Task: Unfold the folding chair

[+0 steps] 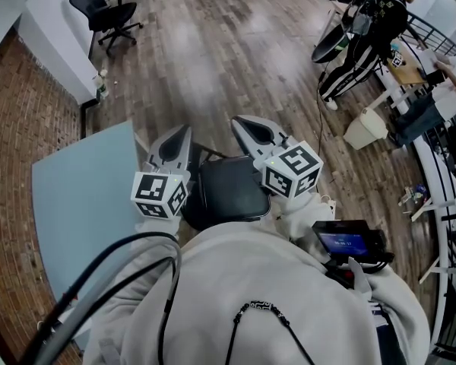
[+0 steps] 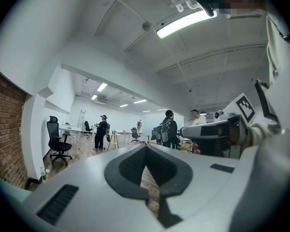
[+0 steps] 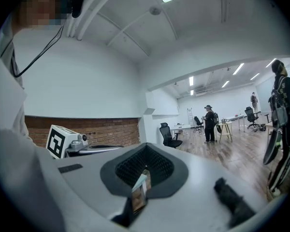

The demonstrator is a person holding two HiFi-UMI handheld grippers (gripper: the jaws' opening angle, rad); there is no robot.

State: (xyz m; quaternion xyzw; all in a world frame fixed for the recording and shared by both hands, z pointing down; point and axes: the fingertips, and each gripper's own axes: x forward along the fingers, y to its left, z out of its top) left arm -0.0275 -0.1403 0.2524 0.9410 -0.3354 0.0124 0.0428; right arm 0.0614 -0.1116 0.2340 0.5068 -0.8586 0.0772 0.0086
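I hold the left gripper (image 1: pixel 181 135) and right gripper (image 1: pixel 244 125) level above the folding chair (image 1: pixel 228 192), jaws pressed together and empty, seemingly poised before reaching down

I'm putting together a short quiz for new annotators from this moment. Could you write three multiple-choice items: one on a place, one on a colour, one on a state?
1. Where is the black swivel office chair in the head view?
A) between the claws
B) upper left
C) lower right

2. What colour is the flat smooth panel beside the left claw?
A) red
B) yellow
C) pale blue

3. How do the jaws of the left claw and the right claw stand?
A) both closed, empty
B) both wide apart
C) right clamped on a cup

Answers:
1 B: it stands at the top left on the wooden plank floor.
2 C: the panel shows pale blue.
3 A: each gripper view shows its jaws together with nothing between them.
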